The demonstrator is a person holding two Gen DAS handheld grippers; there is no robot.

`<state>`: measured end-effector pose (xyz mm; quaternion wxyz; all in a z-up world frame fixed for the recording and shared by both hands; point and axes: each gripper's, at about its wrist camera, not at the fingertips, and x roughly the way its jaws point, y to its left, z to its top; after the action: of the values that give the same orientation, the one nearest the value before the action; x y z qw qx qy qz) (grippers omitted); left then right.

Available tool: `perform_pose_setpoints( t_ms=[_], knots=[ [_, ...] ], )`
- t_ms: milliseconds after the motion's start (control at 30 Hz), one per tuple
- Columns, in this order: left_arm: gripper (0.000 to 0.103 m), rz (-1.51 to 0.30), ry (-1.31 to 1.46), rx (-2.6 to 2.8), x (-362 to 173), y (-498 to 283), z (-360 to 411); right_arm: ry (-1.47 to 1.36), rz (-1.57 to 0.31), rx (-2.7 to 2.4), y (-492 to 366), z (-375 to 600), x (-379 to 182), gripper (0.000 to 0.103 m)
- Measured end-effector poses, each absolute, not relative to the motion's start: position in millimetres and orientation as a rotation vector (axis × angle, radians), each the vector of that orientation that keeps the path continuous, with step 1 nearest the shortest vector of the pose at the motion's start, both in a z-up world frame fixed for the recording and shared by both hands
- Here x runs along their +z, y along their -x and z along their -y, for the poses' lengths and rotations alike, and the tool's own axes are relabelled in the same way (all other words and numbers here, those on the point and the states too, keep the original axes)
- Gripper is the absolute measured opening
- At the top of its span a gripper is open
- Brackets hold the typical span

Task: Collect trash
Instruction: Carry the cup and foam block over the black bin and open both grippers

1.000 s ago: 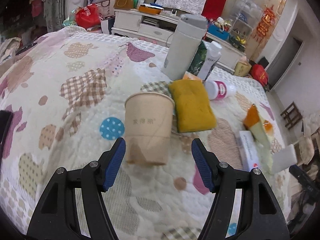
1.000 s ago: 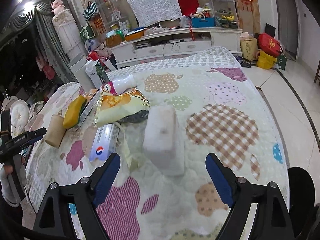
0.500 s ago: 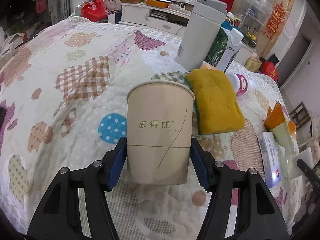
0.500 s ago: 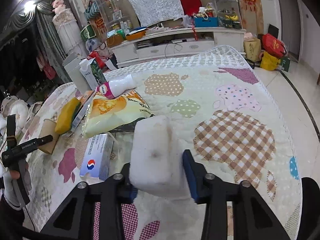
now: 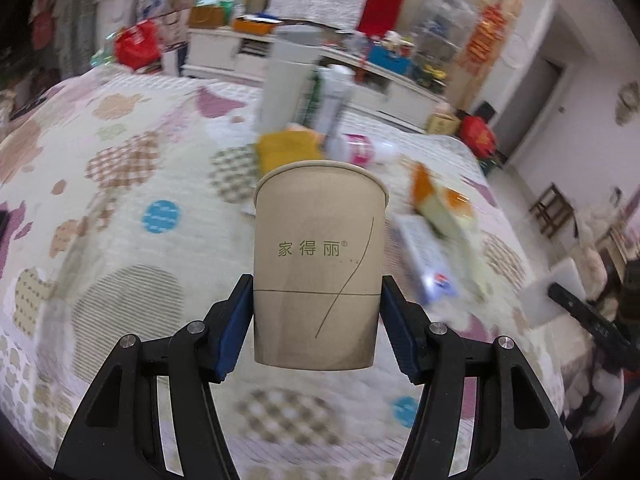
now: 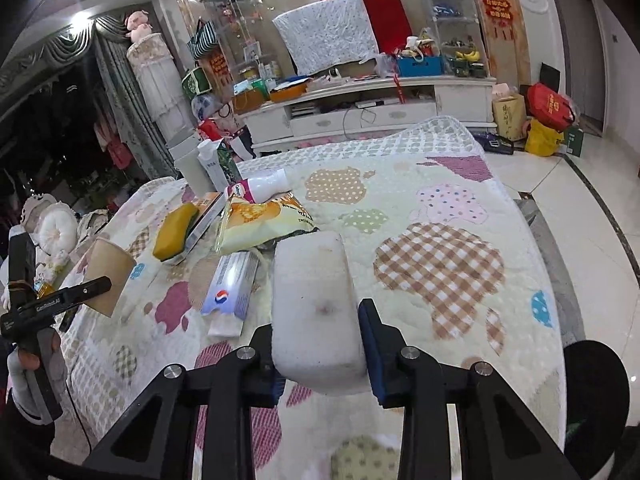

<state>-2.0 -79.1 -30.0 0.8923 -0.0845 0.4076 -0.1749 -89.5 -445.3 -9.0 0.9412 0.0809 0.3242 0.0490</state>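
Left gripper (image 5: 316, 312), open a second ago, now clamps the paper cup (image 5: 318, 268) clear of the quilt (image 5: 120, 184); right gripper (image 6: 320, 344) closing tighter on the white sponge block (image 6: 314, 300); both pieces ready for binning.

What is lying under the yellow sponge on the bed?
The yellow sponge rests on a flat box; only the box's edge shows. The sponge covers the rest of it.

Each camera looks forward and down along its own fingers, close over the quilt (image 6: 440, 208). Both views share the cluttered middle, including the yellow sponge (image 5: 286, 152) (image 6: 176, 230).
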Motion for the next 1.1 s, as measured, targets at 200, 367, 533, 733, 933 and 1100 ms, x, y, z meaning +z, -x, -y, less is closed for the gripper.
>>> perform_pose_setpoints(
  t_ms=[200, 367, 533, 733, 933, 1100],
  knots=[
    [0.060, -0.850, 0.112, -0.463, -28, 24, 130, -0.180, -0.652, 0.075, 118, 459, -10, 0.031],
    [0.060, -0.862, 0.076, -0.522, -30, 35, 169, -0.186, -0.658, 0.041, 137, 475, -14, 0.031],
    [0.060, -0.868, 0.044, -0.578, -31, 40, 206, -0.190, -0.659, 0.004, 149, 492, -16, 0.031],
    [0.060, -0.878, 0.015, -0.639, -34, 47, 244, -0.208, -0.661, -0.040, 162, 513, -19, 0.031],
    [0.060, -0.888, -0.018, -0.696, -36, 51, 280, -0.230, -0.663, -0.091, 178, 538, -23, 0.031],
    [0.060, -0.896, -0.046, -0.739, -38, 57, 309, -0.257, -0.666, -0.136, 190, 560, -27, 0.031]
  ],
)
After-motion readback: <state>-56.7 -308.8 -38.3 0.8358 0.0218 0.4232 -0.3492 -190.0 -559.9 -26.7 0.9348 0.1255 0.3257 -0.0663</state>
